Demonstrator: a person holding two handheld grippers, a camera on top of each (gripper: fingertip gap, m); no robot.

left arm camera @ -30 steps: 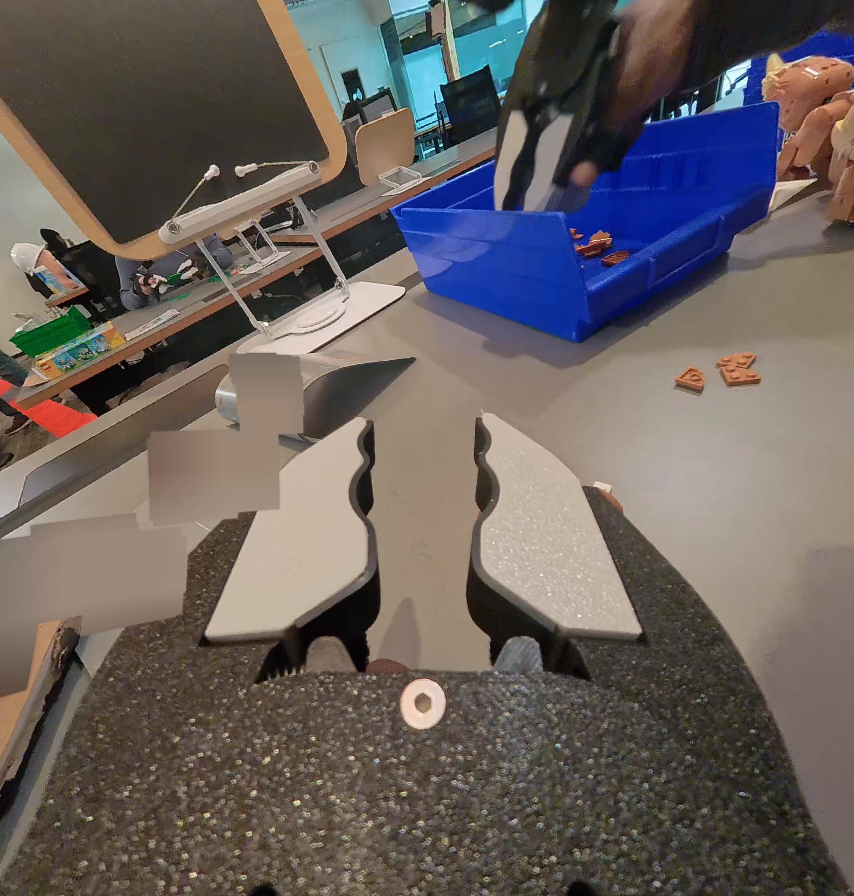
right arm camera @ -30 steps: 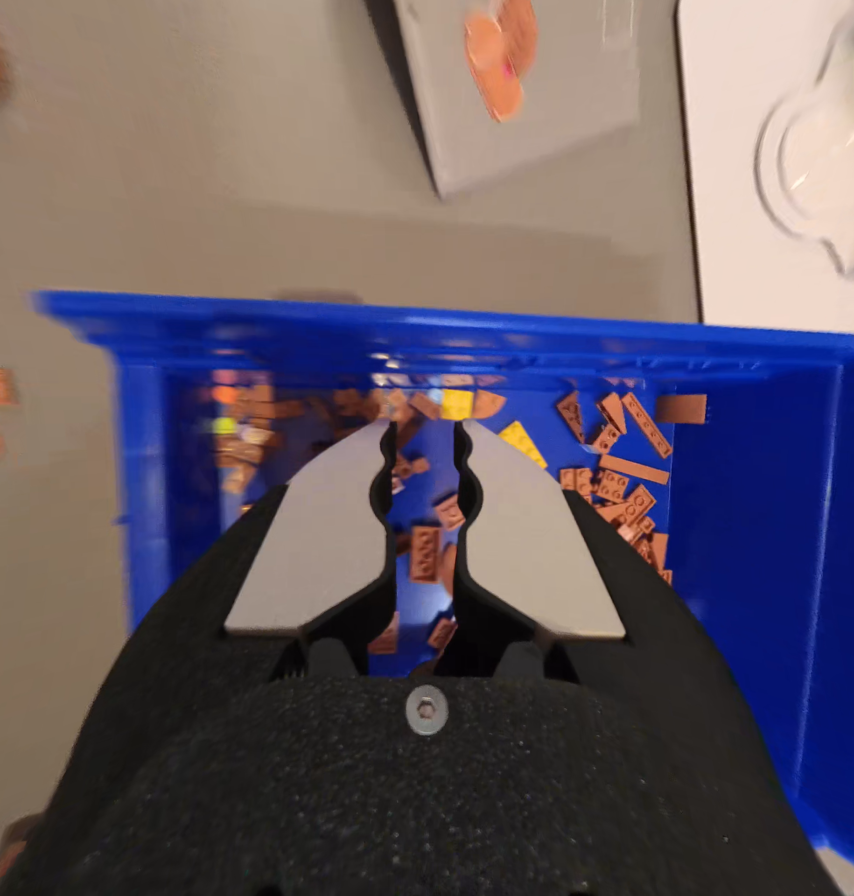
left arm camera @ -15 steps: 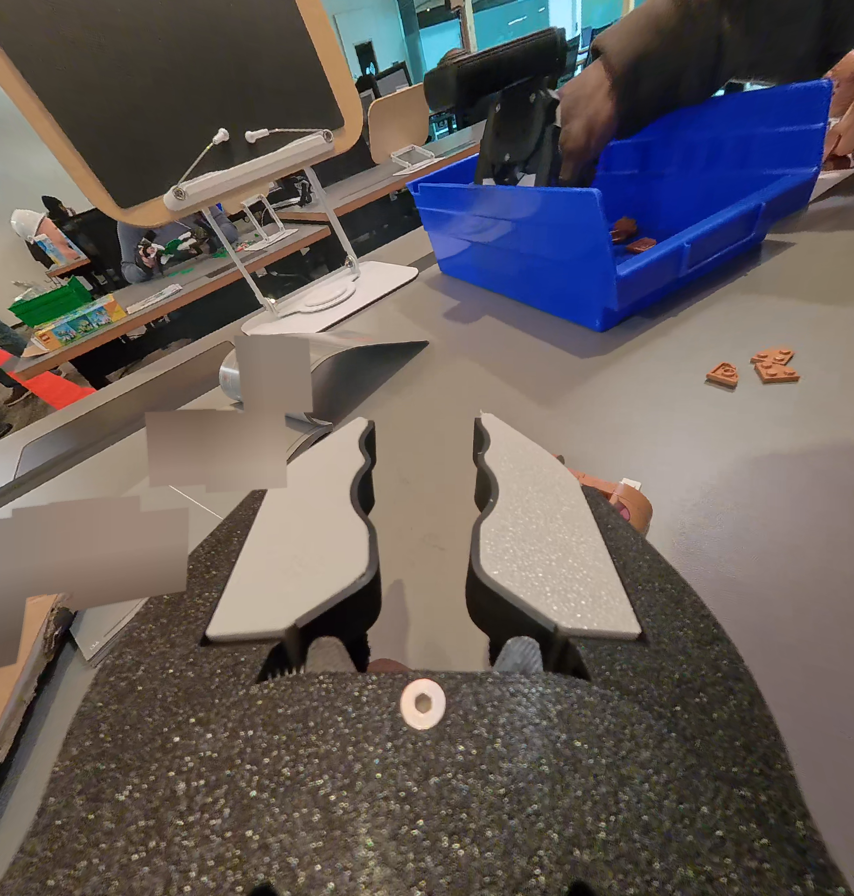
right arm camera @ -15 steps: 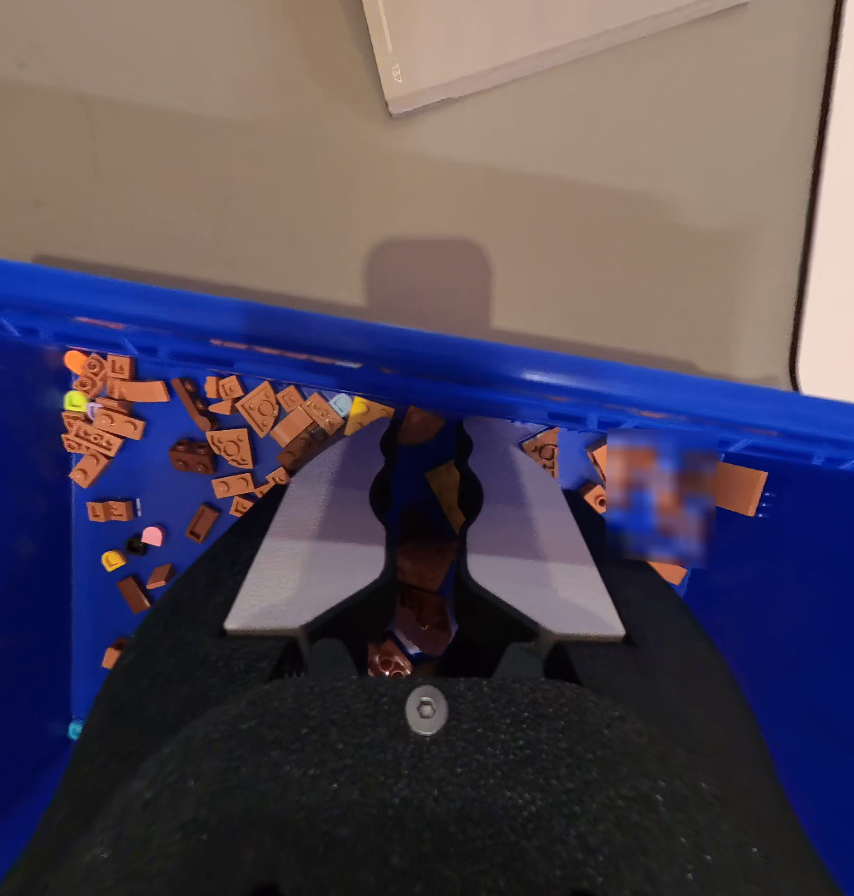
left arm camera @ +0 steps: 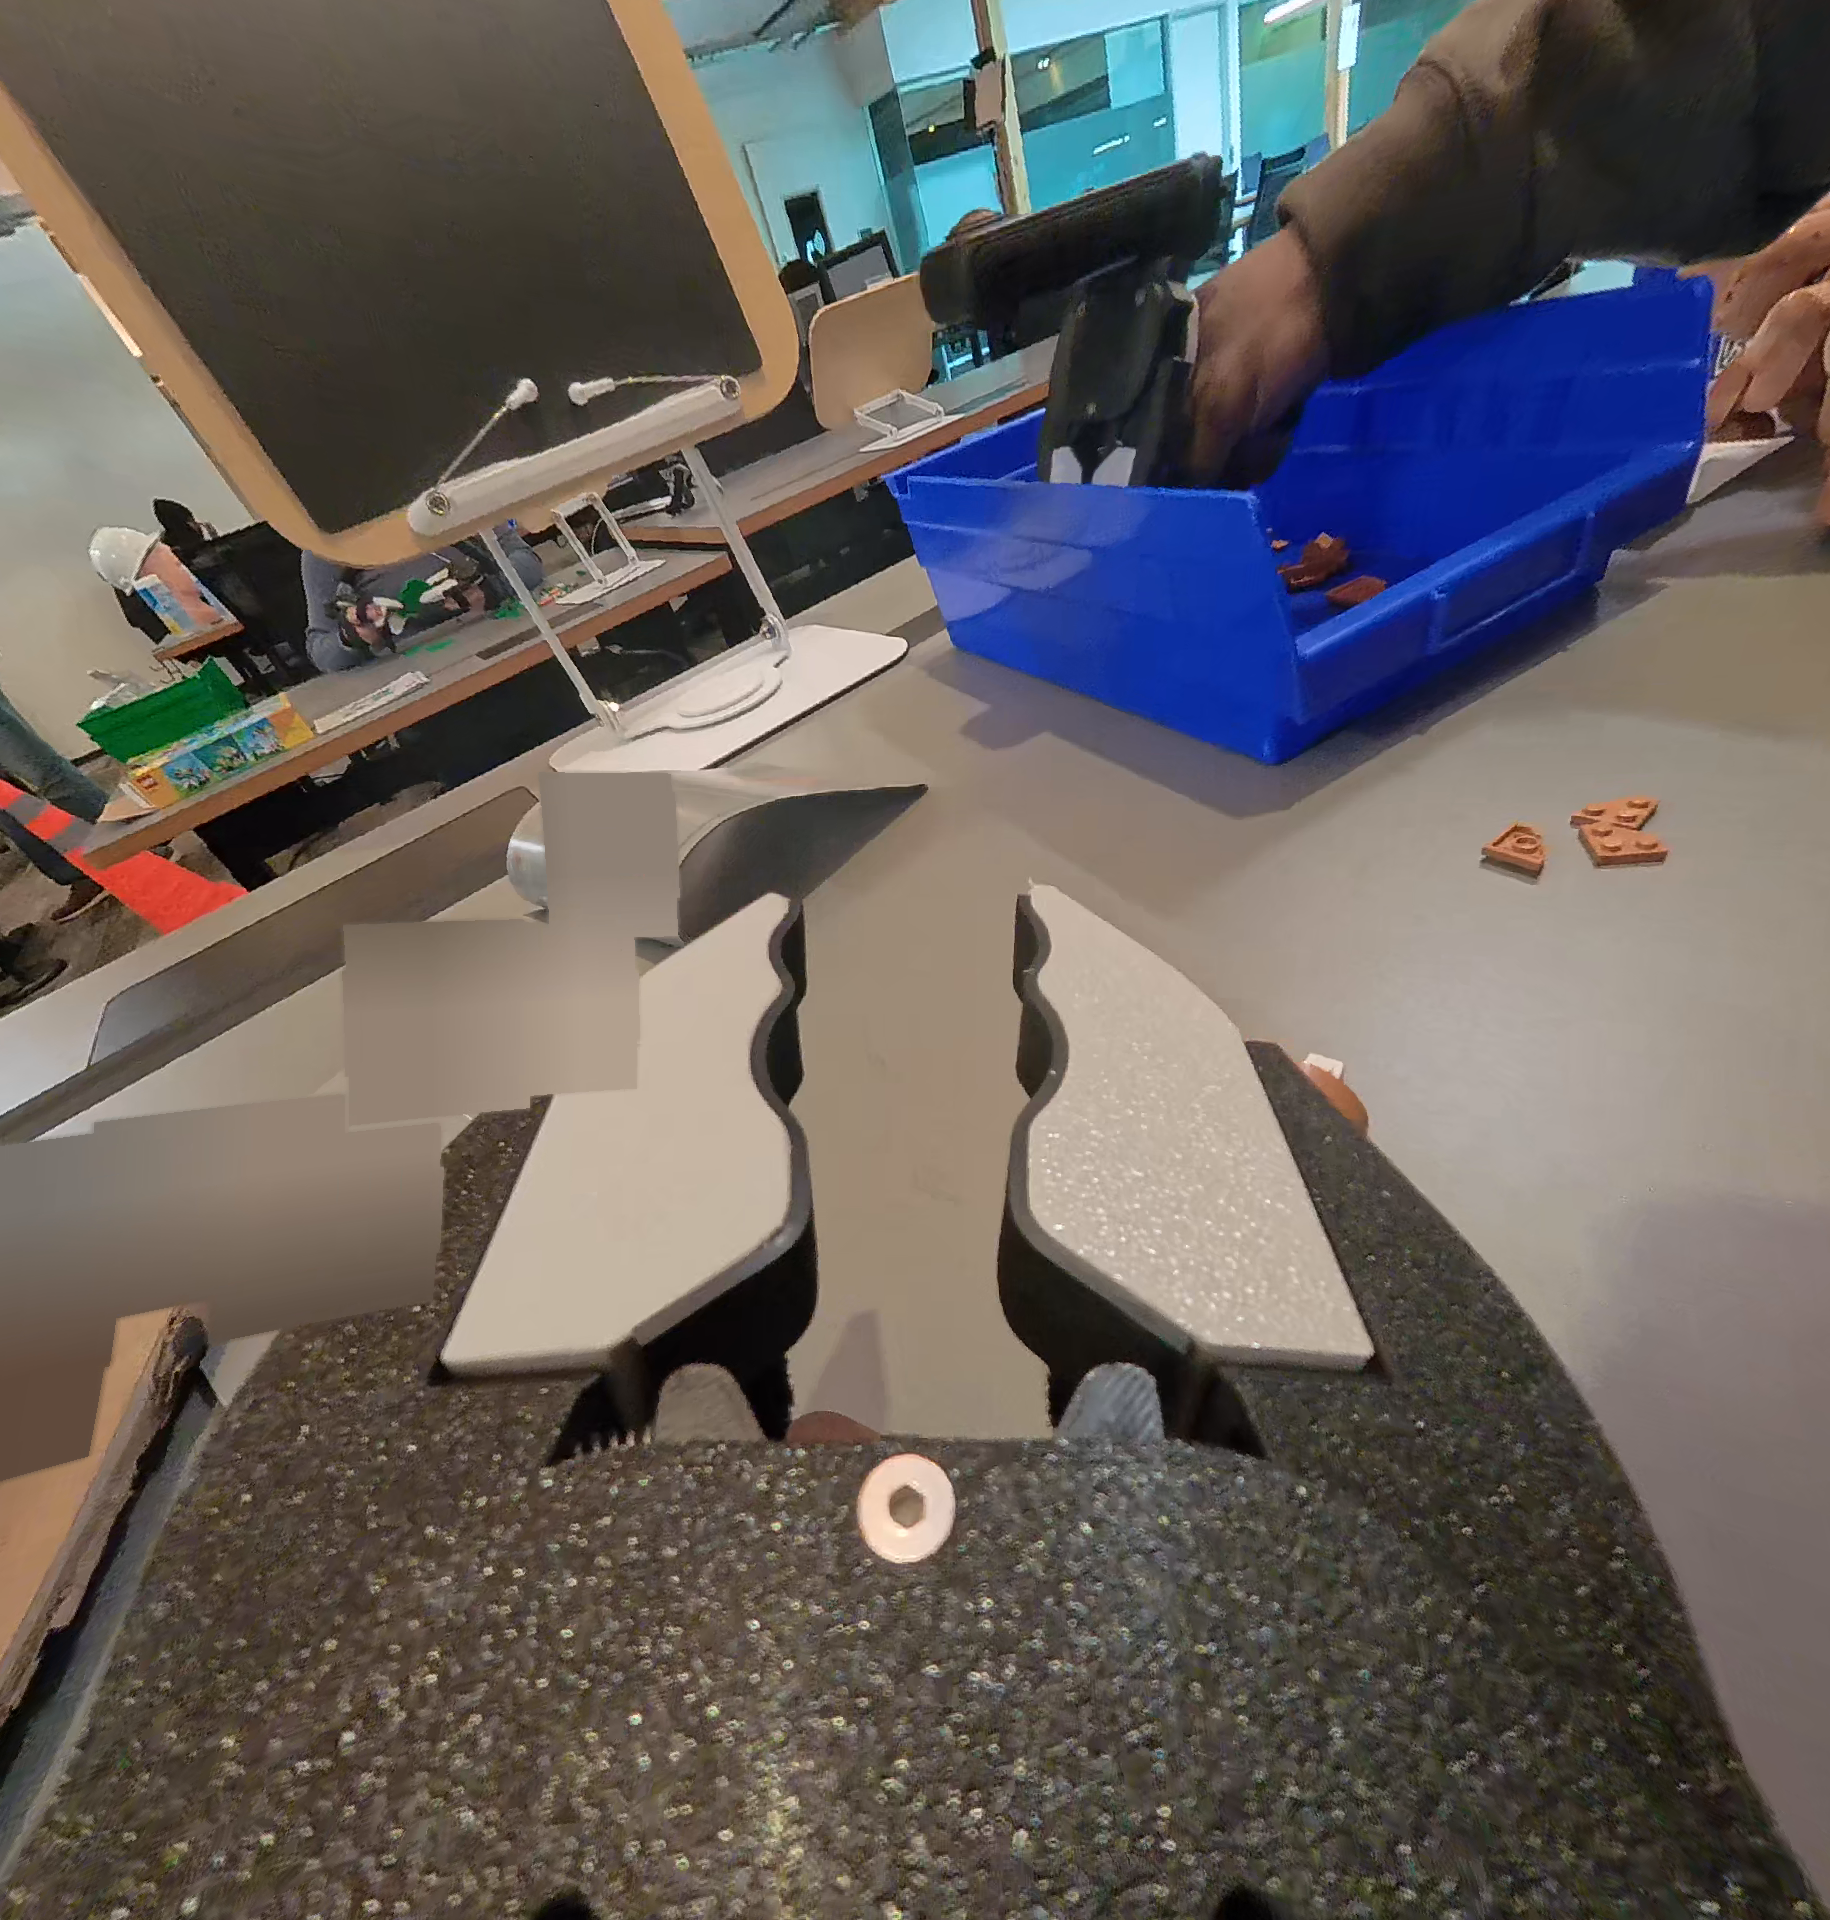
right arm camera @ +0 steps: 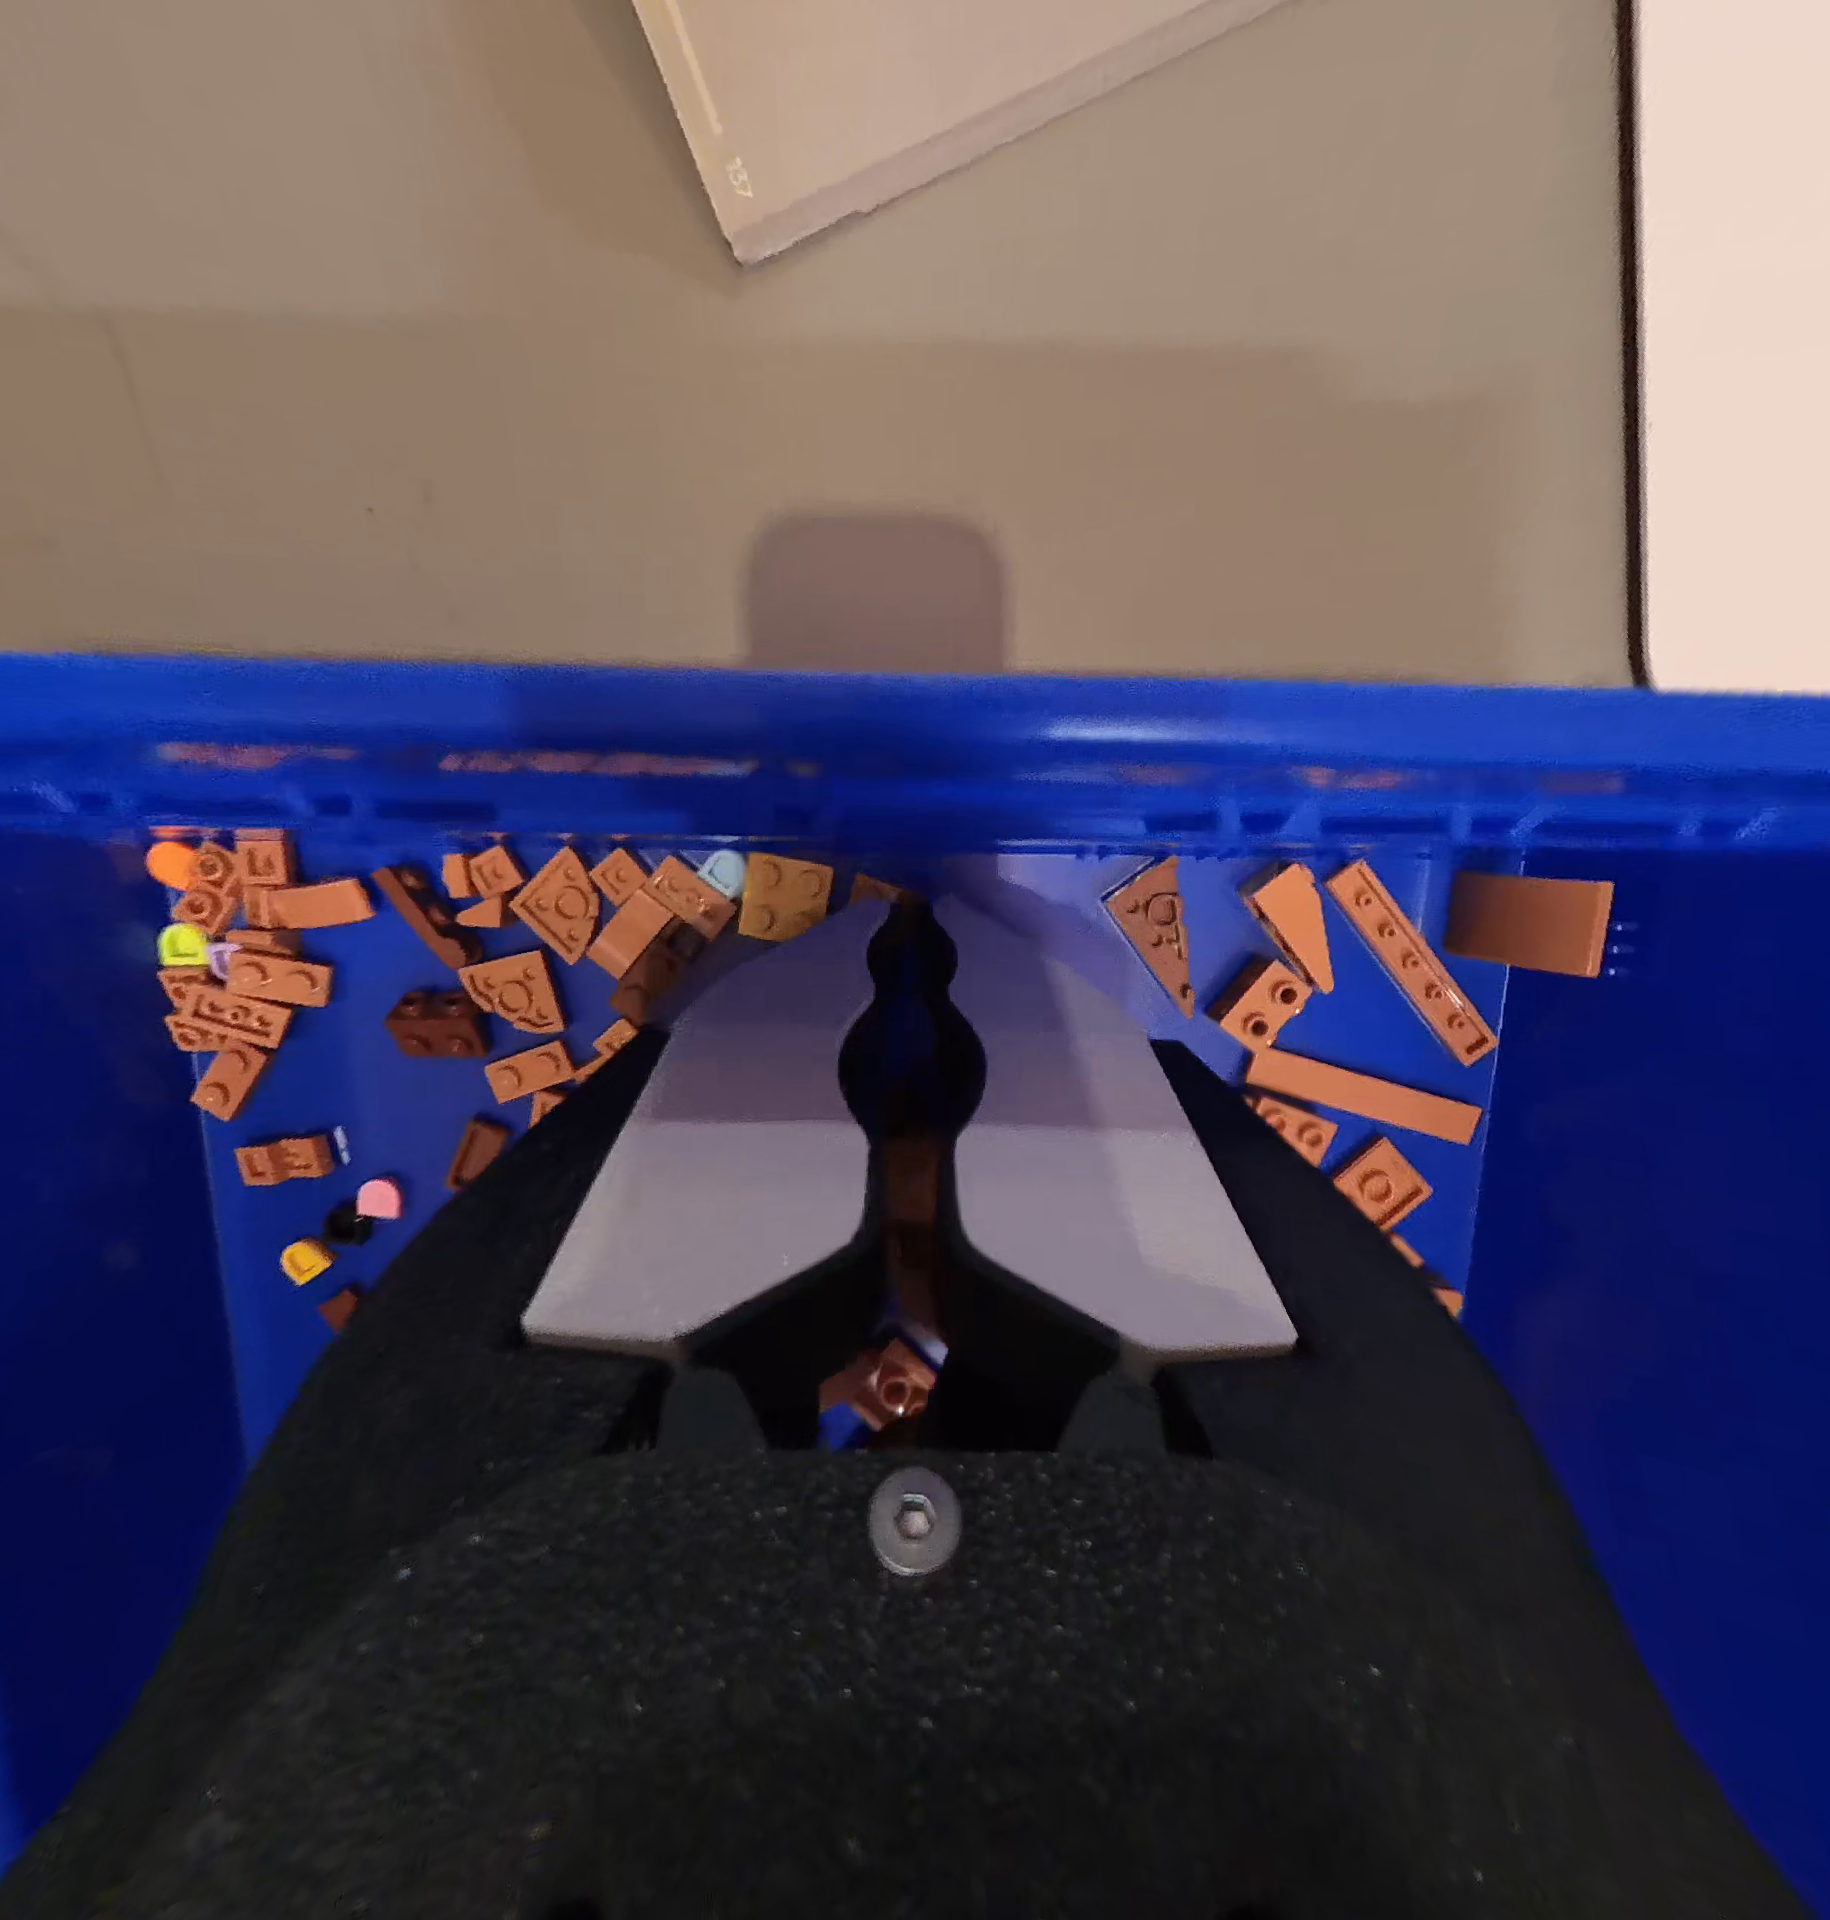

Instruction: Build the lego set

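Right gripper fishing in the bin, left one parked

Left gripper (left arm camera: 906,935) hovers low over the desk (left arm camera: 1513,1143), fingers apart and empty, probably waiting. Farther off, the right gripper (right arm camera: 913,914) is down in the blue bin (right arm camera: 890,727) of loose lego bricks (right arm camera: 537,987), fingers nearly closed, looks like on a brown piece but can't tell.
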